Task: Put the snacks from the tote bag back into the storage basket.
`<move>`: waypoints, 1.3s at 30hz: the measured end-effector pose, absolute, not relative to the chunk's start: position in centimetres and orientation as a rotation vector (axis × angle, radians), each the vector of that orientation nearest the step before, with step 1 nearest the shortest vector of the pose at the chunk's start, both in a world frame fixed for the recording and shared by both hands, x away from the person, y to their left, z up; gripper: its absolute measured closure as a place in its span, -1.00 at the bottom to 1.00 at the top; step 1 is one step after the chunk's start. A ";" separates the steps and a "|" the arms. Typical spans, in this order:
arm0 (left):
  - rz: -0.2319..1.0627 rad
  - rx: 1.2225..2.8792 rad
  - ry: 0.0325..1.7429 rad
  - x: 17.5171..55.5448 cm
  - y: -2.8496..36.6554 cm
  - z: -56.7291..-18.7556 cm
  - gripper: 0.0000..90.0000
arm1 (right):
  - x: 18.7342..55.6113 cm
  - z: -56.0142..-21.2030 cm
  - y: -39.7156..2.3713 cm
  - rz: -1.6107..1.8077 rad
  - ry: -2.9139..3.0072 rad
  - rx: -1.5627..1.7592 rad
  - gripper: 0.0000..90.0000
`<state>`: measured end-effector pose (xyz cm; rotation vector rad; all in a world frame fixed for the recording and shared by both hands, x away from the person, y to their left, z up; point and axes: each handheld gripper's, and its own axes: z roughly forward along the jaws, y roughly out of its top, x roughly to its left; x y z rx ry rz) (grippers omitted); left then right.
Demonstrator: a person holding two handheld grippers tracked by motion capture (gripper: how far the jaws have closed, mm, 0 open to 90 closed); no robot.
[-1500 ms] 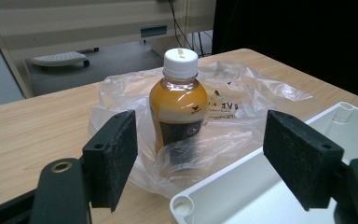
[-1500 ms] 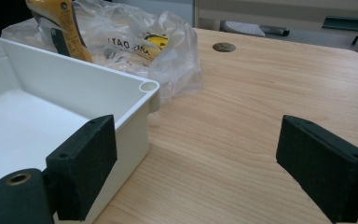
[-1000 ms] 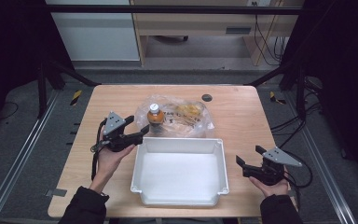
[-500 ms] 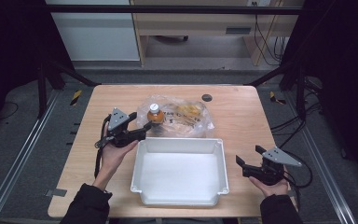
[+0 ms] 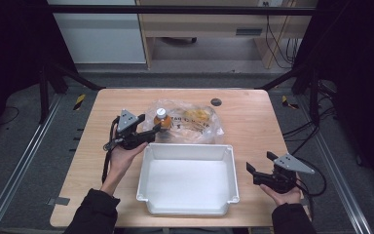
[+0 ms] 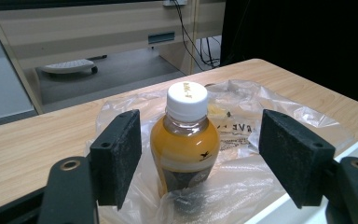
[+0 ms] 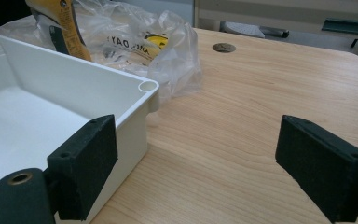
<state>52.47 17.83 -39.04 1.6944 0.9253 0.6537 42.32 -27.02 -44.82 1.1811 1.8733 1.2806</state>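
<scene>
Nearest the person, the right gripper (image 5: 259,171) rests on the table (image 5: 253,117) beside the white plastic tray (image 5: 187,210) with its jaws spread and empty, apparently parked clear so the tray stays free to receive things. Farther off, the left gripper (image 5: 152,133) has its jaws spread either side of an upright orange drink bottle (image 6: 185,140) with a white cap, not yet pinching it. The bottle stands in a crumpled clear plastic bag (image 5: 199,124) just behind the tray, so a squeeze should lift it out.

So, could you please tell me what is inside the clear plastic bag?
The orange drink bottle stands upright in the plastic bag, beside yellow packaged items; crinkled film hides what they are.
</scene>
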 end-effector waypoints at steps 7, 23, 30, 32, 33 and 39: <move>0.671 1.699 0.923 53.2 17.4 -39.1 -0.33 | 42.3 -44.8 -27.0 1.278 1.874 1.179 -0.71; 0.700 1.720 0.922 54.4 15.9 -39.1 -0.27 | 42.4 -44.8 -27.0 1.282 1.874 1.180 -0.70; 0.712 1.717 0.934 55.0 15.5 -39.3 -0.19 | 42.4 -44.8 -27.0 1.281 1.876 1.181 -0.70; 0.713 1.716 0.937 55.2 15.4 -39.4 -0.18 | 42.4 -44.8 -27.0 1.279 1.875 1.180 -0.70; 0.715 1.716 0.937 55.3 15.3 -39.4 -0.17 | 42.4 -44.8 -27.0 1.280 1.875 1.177 -0.70; 0.717 1.718 0.947 55.8 15.3 -39.8 -0.10 | 42.4 -44.8 -27.0 1.281 1.878 1.182 -0.70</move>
